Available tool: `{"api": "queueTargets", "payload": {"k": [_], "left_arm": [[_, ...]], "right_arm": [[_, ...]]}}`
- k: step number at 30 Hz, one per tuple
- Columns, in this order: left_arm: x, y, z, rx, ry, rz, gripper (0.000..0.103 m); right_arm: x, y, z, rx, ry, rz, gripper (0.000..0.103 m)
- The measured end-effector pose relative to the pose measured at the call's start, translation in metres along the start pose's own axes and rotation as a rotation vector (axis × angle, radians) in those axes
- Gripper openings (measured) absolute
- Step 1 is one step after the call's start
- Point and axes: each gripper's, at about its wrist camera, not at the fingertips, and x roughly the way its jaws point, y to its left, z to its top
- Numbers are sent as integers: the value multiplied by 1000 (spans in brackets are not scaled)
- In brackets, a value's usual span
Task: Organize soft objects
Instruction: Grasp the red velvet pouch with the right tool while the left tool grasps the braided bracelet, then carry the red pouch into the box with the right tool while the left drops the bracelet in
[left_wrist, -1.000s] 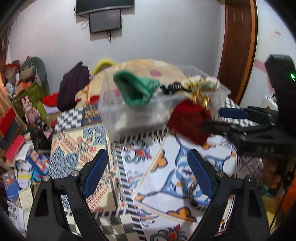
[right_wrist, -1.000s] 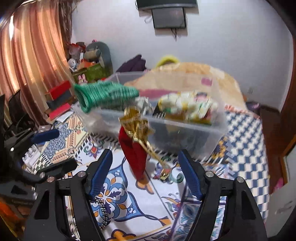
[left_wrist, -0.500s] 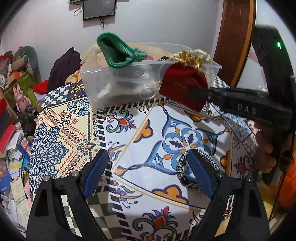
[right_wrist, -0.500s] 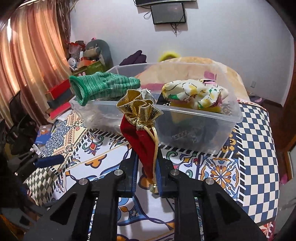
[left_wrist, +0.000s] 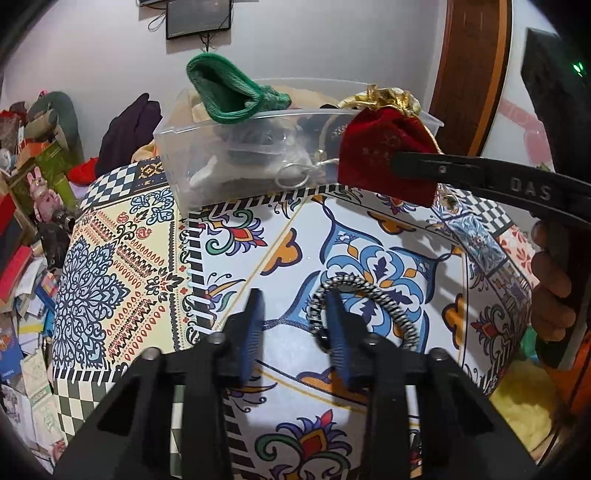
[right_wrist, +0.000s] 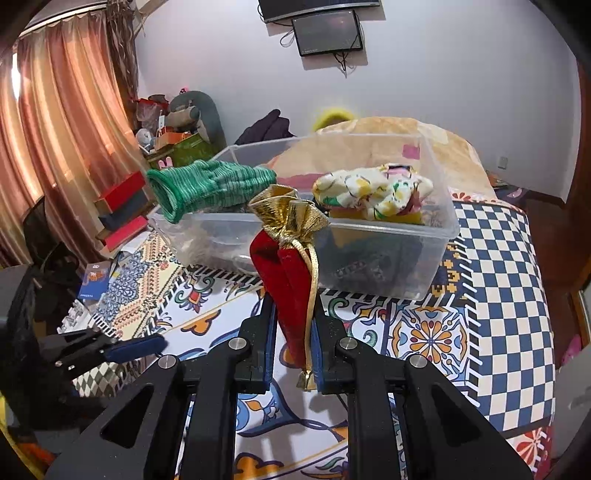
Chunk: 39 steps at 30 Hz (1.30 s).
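My right gripper (right_wrist: 291, 325) is shut on a red velvet pouch (right_wrist: 286, 275) with a gold top and holds it above the patterned cloth, just in front of the clear plastic bin (right_wrist: 439, 236). The pouch (left_wrist: 384, 155) and the right gripper (left_wrist: 406, 164) also show in the left wrist view. A green knitted sock (right_wrist: 207, 186) hangs over the bin's rim, and a floral cloth (right_wrist: 373, 190) lies inside. My left gripper (left_wrist: 295, 328) is partly closed, low over the cloth, with its right finger inside a black-and-white hair tie (left_wrist: 365, 306); its jaws hold nothing.
The patterned cloth (left_wrist: 122, 273) covers the table. Boxes, books and toys (left_wrist: 26, 206) crowd the floor on the left. A wooden door frame (left_wrist: 476, 74) stands at the right. A screen (right_wrist: 327, 31) hangs on the back wall.
My left gripper has narrowed from wide open and moved down onto the hair tie. My right gripper, which closed on the pouch half a second ago, has lifted it slightly.
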Motion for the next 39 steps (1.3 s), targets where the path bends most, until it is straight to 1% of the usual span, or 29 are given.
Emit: {"api": "queueTargets", "payload": {"k": [3,9,12,15,20,25,28,30,32,34,36,37,38,39], "left_arm": [[-1,7,2,-33,9,-41,15],[-3,14,7,-52,11,-40,10],[-5,16,13,-58,4,-45,10],[-8,19,26,-55,-20,-39,8],[-26,21,46,-49,-90,-24,7],[-34,24,60,-48,-131,-22,7],[-39,19,68,-23,-157,-17,6],[-44,15,71,-3,-176,-1,6],[-43,15,73,5,-166,9,7],[-38,21,71,-4,-139,12,11],[-30,27,68,-22,-109,12,29],[-23,32,65,-37,-83,10,33],[-18,34,63,-42,-66,6,41],[-12,37,60,-49,-41,1,45]], "right_arm": [[-5,4,1,-10,-17,4,15],[-17,12,5,-33,-55,-6,15],[-24,14,8,-43,-80,-9,14],[-32,17,11,-59,-111,-13,13],[-43,19,16,-69,-156,-11,12],[-50,19,24,-79,-190,-16,12],[-53,17,27,-76,-205,-23,12],[-53,16,30,-76,-212,-30,12],[-53,15,32,-73,-215,-30,12],[-54,13,32,-68,-215,-29,12],[-53,12,31,-66,-211,-26,12],[-53,12,30,-68,-209,-27,12],[-52,12,30,-70,-208,-28,12],[-53,12,29,-71,-207,-29,12]]}}
